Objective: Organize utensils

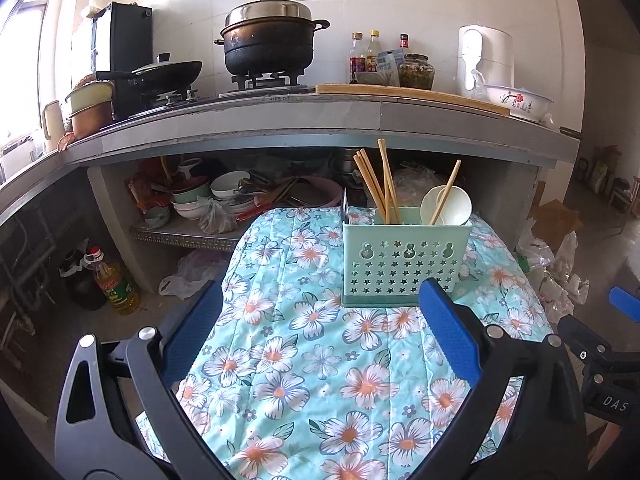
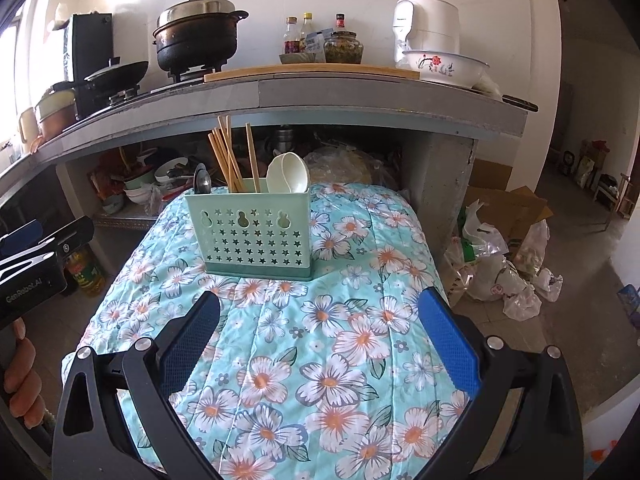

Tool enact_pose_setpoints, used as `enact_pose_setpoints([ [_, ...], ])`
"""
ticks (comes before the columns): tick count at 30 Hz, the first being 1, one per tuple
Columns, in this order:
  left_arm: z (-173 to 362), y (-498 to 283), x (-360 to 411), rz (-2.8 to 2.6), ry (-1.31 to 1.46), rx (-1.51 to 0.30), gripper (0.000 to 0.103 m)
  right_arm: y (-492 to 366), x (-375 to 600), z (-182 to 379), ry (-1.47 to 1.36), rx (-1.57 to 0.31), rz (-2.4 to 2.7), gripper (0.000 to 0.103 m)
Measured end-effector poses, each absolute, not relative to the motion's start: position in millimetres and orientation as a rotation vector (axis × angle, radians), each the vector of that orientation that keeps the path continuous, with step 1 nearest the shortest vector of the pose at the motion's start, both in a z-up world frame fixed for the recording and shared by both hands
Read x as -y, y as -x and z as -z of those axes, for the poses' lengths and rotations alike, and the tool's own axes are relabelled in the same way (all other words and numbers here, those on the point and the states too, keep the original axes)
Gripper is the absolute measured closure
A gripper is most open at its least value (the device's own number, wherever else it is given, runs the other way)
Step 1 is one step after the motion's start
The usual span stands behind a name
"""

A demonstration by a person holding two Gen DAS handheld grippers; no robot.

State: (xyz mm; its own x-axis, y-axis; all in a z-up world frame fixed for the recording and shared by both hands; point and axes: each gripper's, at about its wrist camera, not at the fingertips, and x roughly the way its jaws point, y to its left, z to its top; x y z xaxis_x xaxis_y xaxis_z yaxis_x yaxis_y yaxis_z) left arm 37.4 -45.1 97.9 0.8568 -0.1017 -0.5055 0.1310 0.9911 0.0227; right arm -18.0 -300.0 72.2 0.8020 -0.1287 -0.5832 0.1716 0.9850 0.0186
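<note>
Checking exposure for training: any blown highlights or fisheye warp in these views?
Left wrist view: window at far left blown out, countertop edge bowed by fisheye, utensil caddy sharp. Right wrist view: same window glare at left, corners vignetted black, caddy evenly lit.

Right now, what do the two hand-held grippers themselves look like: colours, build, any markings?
Both match: the left hand-held gripper and right hand-held gripper have black linkage arms with silver rivets and blue textured finger pads. Seen from the other camera, the left body reads "GenRobot.AI" in white, the right one "DAS". No cables or sleeves show.
</note>
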Motion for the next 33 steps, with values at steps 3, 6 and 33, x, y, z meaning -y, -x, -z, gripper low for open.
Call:
enact_pose_setpoints([
  [3, -97.0, -38.7, 41.4, 0.117, -0.053, -0.535, 0.008, 16.6, 301.5, -72.4, -0.073, -0.624, 0.167, 0.006],
  [6, -94.9, -38.3, 37.2, 0.101, -0.057, -0.532, 0.008, 16.4, 302.7, -73.2, -0.077, -0.626, 0.172, 0.006],
  [33, -72.1, -37.4, -2.4, 0.004, -0.072, -0.577, 0.008, 20.1, 299.9, -79.5, -0.060, -0.602, 0.178, 0.006],
])
